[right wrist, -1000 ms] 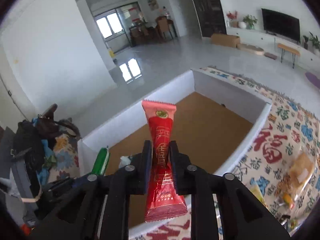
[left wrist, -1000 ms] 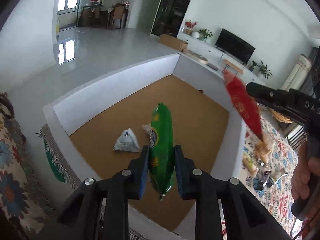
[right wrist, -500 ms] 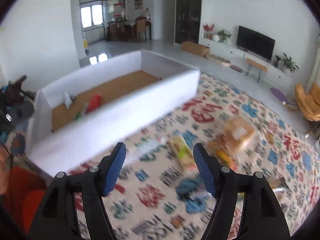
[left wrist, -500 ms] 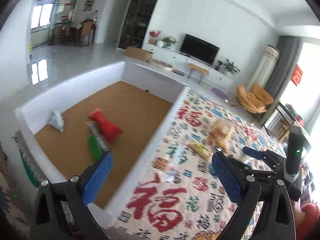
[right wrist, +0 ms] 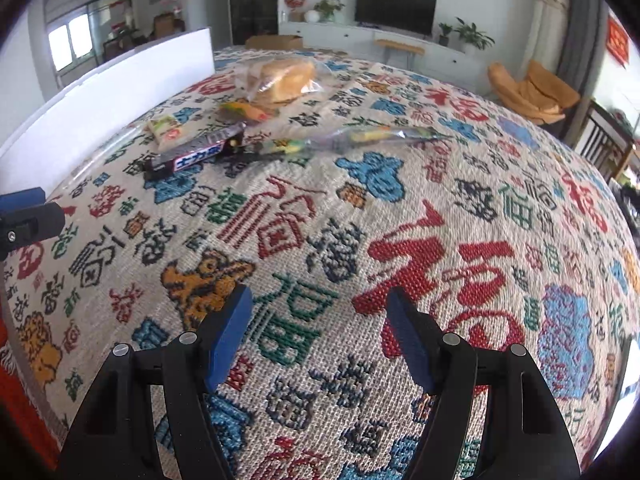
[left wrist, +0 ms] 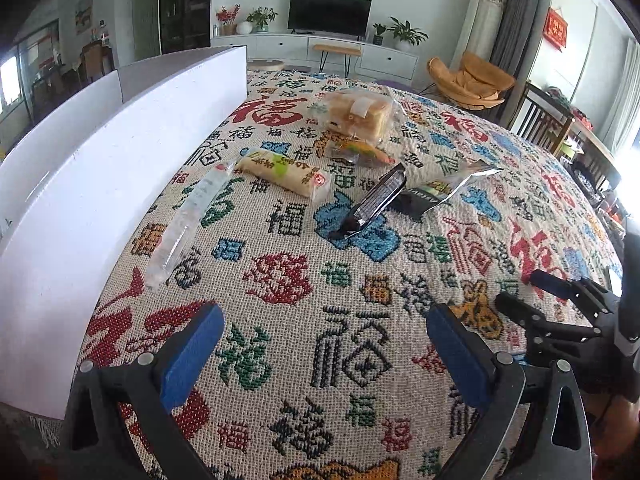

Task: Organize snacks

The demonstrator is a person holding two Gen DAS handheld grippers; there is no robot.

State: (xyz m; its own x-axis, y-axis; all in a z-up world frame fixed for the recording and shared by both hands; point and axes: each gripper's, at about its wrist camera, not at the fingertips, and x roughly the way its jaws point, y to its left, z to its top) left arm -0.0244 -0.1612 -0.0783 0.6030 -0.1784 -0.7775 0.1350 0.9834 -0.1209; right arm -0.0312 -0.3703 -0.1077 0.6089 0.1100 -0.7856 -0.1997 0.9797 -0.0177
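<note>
Several loose snacks lie on the patterned cloth (left wrist: pixel 360 360): a long clear packet (left wrist: pixel 188 220), a beige roll packet (left wrist: pixel 284 172), a bagged bread loaf (left wrist: pixel 358 114), an orange-green packet (left wrist: pixel 360 150), a dark bar (left wrist: pixel 372 200) and a silver-green packet (left wrist: pixel 444 188). My left gripper (left wrist: pixel 322 332) hangs open and empty over bare cloth, short of them. My right gripper (right wrist: pixel 320 320) is open and empty too, over the cloth to the right. From its view the dark bar (right wrist: pixel 196 154) and the bread (right wrist: pixel 280 76) lie far ahead.
The white-walled box (left wrist: pixel 100 160) stands along the cloth's left side, its inside hidden from here. The right gripper (left wrist: pixel 532 294) shows at the right edge of the left wrist view. A TV unit, plants and an orange chair (left wrist: pixel 468 80) stand beyond.
Both grippers let go of their packets, green and red, which lay in the box half a second ago. Both opened, then swung right and down over the cloth with the loose snacks.
</note>
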